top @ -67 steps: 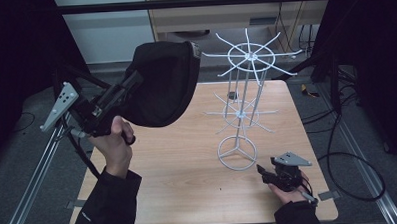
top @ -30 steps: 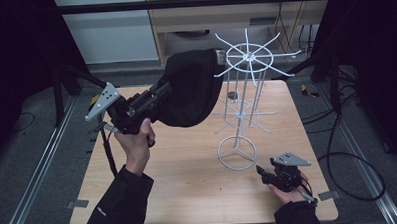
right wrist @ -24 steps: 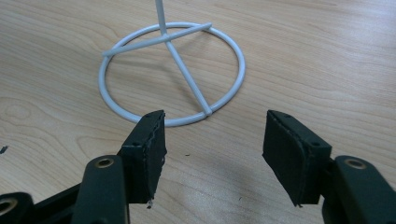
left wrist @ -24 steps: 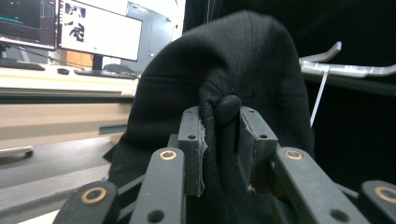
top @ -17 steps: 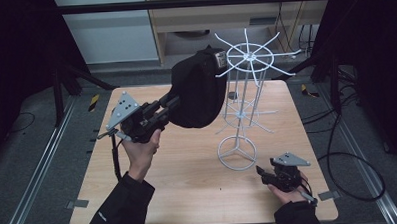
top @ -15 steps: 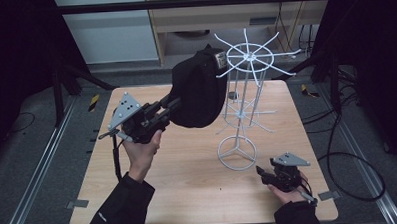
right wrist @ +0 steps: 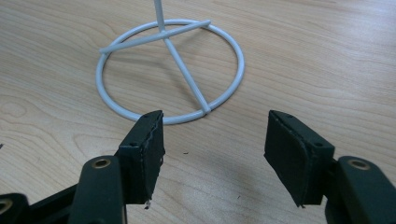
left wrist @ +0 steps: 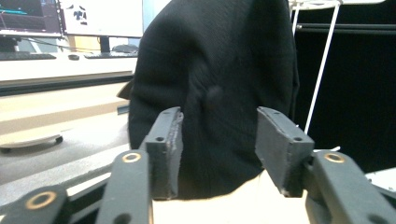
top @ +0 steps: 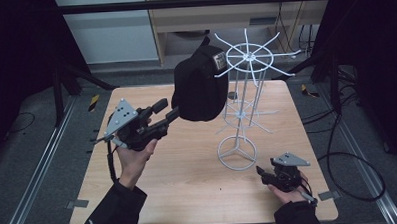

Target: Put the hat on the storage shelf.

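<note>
A black cap (top: 200, 87) hangs at the left side of the white wire rack (top: 249, 55), its top against the ends of the upper spokes. My left gripper (top: 167, 110) is raised just below and left of the cap, jaws apart. In the left gripper view the black cap (left wrist: 215, 84) sits just beyond the open left gripper (left wrist: 218, 144), its lower edge between the fingers; I cannot tell whether they touch it. My right gripper (top: 261, 172) rests open on the table near the rack's ring base (top: 236, 151). The right gripper (right wrist: 215, 140) holds nothing, with the ring base (right wrist: 170, 70) ahead.
The wooden table (top: 189, 182) has bare room in front and to the left of the rack. Lower spokes of the rack (top: 244, 118) stick out around its post. A small dark object (top: 232, 96) lies on the table behind the rack. Monitors (left wrist: 70, 16) stand far off.
My left gripper has carried the cap rightward from the table's left edge up to the rack, and its jaws now stand apart. The right gripper has not moved.
</note>
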`<state>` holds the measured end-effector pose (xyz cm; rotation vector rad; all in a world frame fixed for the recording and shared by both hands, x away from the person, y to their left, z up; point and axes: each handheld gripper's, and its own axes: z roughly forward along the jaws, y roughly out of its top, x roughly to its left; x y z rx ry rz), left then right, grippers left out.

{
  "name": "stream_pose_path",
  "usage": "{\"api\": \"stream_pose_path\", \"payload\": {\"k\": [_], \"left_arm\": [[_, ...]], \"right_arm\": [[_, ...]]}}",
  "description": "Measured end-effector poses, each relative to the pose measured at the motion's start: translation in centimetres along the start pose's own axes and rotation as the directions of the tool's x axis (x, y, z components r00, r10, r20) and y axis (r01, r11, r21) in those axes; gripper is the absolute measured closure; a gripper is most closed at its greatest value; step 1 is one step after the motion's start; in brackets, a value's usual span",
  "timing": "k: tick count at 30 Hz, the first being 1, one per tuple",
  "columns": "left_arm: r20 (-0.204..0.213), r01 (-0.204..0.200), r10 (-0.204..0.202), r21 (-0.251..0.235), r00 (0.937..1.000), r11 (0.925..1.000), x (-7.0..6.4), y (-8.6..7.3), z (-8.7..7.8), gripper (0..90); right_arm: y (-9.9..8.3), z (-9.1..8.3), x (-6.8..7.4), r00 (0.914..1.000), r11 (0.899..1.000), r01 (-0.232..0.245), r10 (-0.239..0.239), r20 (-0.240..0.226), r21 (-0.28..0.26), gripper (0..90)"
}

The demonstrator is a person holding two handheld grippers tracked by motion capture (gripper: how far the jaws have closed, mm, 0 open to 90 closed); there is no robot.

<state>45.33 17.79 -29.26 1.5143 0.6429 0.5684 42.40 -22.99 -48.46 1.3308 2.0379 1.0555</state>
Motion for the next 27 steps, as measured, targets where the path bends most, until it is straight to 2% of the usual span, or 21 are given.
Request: {"api": "stream_pose_path", "payload": {"k": [4, 5, 6, 9, 13, 16, 17, 18, 20, 23, 24, 25, 26, 27], "left_arm": [[-0.025, -0.014, 0.015, 0.026, 0.9996, 0.9996, 0.3, -0.9, -1.9, 43.9], [-0.025, -0.014, 0.015, 0.026, 0.9996, 0.9996, 0.3, -0.9, -1.9, 42.6], [-0.046, -0.013, 0.015, 0.049, 0.9988, 0.9987, 0.5, -1.8, -2.9, 40.7], [-0.075, -0.007, 0.015, 0.094, 0.9970, 0.9955, 1.0, -3.7, -4.3, 38.3], [-0.118, 0.022, -0.002, 0.167, 0.9931, 0.9857, 1.8, -6.9, -5.8, 34.9], [-0.153, 0.062, -0.027, 0.230, 0.9878, 0.9713, 2.6, -9.6, -6.6, 33.5], [-0.153, 0.062, -0.027, 0.230, 0.9878, 0.9713, 2.6, -9.6, -6.6, 33.2], [-0.175, 0.092, -0.045, 0.274, 0.9836, 0.9572, 3.3, -11.4, -7.2, 32.6], [-0.210, 0.116, -0.050, 0.317, 0.9765, 0.9412, 4.0, -13.1, -7.7, 32.1], [-0.250, 0.162, -0.071, 0.362, 0.9656, 0.9180, 5.1, -14.9, -8.3, 31.1], [-0.270, 0.181, -0.077, 0.385, 0.9598, 0.9049, 5.5, -15.6, -8.5, 30.6], [-0.283, 0.190, -0.076, 0.401, 0.9560, 0.8964, 5.8, -16.0, -8.6, 29.9], [-0.294, 0.192, -0.069, 0.413, 0.9534, 0.8904, 6.2, -16.4, -8.7, 29.3], [-0.294, 0.192, -0.069, 0.413, 0.9534, 0.8904, 6.2, -16.4, -8.7, 28.5]], "right_arm": [[0.0, -0.1, -0.1, 1.0000, 1.000, -0.008, 0.008, 0.000, 0.003, 36.9], [0.0, -0.1, -0.1, 1.0000, 1.000, -0.008, 0.008, 0.001, -0.001, 36.8], [-0.1, 0.0, -0.1, 1.0000, 1.000, -0.006, 0.006, 0.006, -0.001, 36.6], [-0.1, -0.1, -0.2, 0.9999, 1.000, -0.006, 0.006, 0.010, -0.003, 35.8], [-0.1, -0.2, -0.2, 0.9998, 1.000, -0.014, 0.014, 0.014, 0.000, 33.7], [-0.2, -0.1, -0.4, 0.9997, 1.000, -0.013, 0.013, 0.022, -0.003, 32.1], [-0.2, -0.1, -0.4, 0.9997, 1.000, -0.013, 0.013, 0.022, -0.003, 32.1], [-0.3, -0.2, -0.5, 0.9995, 1.000, -0.019, 0.019, 0.026, -0.003, 31.0], [-0.3, -0.2, -0.5, 0.9994, 1.000, -0.024, 0.024, 0.024, -0.002, 30.3], [-0.3, -0.2, -0.6, 0.9991, 1.000, -0.031, 0.031, 0.030, 0.000, 28.8], [-0.4, -0.2, -0.6, 0.9991, 1.000, -0.023, 0.023, 0.035, -0.002, 28.1], [-0.4, -0.2, -0.7, 0.9990, 1.000, -0.025, 0.026, 0.037, -0.003, 27.3], [-0.4, -0.2, -0.7, 0.9989, 1.000, -0.027, 0.027, 0.038, -0.004, 26.7], [-0.4, -0.1, -0.7, 0.9989, 1.000, -0.028, 0.028, 0.039, -0.003, 25.9]]}}
